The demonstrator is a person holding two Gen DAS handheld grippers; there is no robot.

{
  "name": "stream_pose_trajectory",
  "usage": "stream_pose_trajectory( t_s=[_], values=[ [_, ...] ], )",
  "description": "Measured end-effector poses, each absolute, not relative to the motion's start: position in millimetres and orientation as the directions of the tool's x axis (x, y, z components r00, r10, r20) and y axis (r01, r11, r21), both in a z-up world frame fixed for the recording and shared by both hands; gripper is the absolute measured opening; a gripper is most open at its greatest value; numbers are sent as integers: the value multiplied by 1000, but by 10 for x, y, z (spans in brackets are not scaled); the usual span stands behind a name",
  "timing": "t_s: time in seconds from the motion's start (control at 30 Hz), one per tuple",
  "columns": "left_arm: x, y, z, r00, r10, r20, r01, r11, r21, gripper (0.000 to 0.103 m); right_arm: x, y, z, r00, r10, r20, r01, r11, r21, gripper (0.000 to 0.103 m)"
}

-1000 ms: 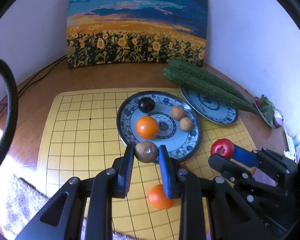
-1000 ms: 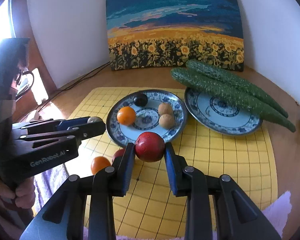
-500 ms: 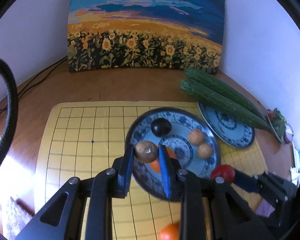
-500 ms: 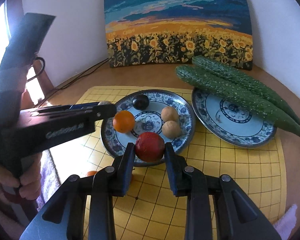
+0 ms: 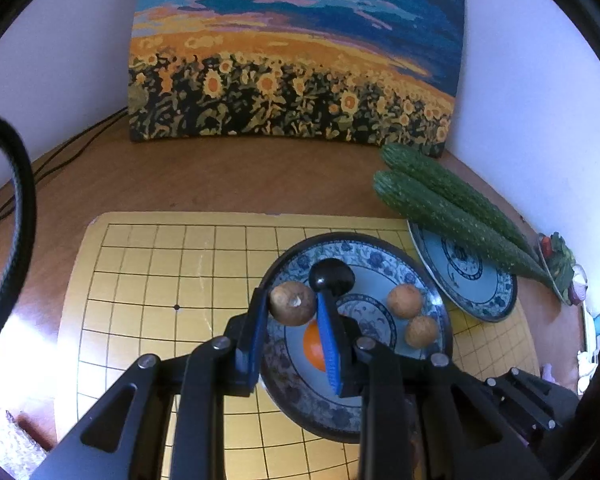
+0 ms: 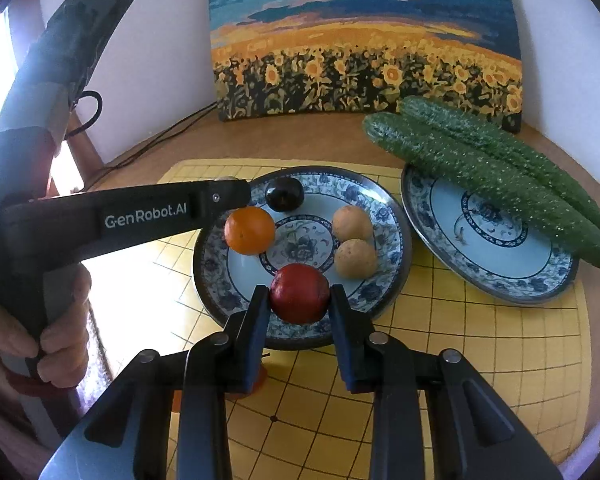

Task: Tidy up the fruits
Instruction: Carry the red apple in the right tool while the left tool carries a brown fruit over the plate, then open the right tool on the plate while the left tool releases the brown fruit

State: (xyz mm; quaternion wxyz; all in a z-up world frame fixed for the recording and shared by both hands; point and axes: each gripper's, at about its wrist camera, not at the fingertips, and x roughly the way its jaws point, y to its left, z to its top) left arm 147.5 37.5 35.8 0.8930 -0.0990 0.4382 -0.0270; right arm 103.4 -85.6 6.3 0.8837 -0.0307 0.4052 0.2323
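My left gripper (image 5: 293,305) is shut on a small brown round fruit (image 5: 292,304), held over the left rim of the blue-patterned fruit plate (image 5: 384,242). On that plate (image 6: 394,216) lie an orange (image 6: 249,230), a dark plum (image 6: 285,194) and two tan fruits (image 6: 352,222). My right gripper (image 6: 300,294) is shut on a red fruit (image 6: 299,293) just above the plate's near side. In the right wrist view the left gripper (image 6: 224,196) reaches in from the left, next to the orange.
A second patterned plate (image 6: 488,240) at the right carries two long cucumbers (image 6: 480,168). Everything stands on a yellow grid mat (image 5: 160,280) on a wooden table. A sunflower painting (image 5: 292,60) leans on the back wall. A person's hand (image 6: 60,320) holds the left gripper.
Both grippers have moved forward and slightly down with their fruits, from in front of the fruit plate to over it. The loose orange on the mat has dropped out of the left wrist view.
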Motion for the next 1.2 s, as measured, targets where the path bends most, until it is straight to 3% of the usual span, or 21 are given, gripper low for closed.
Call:
stream_pose_trajectory(
  t_s=[0.43,0.63,0.77,1.2],
  values=[
    [1465,301,362,619,-135,-774,-14,983,-182,26,1088,-872,9,552,386,-739,-426,893,149,31],
    [1439,262,393,617,-128,-776,-8,986,-169,38,1073,-875,28,568,376,-732,-415,899,141,43],
    [1400,232,414,616,-121,-779,-6,987,-158,43,1065,-895,61,575,371,-729,-407,903,139,44],
    [1209,238,485,614,-121,-780,-10,987,-160,44,961,-980,209,598,365,-714,-386,911,143,44]
  ],
)
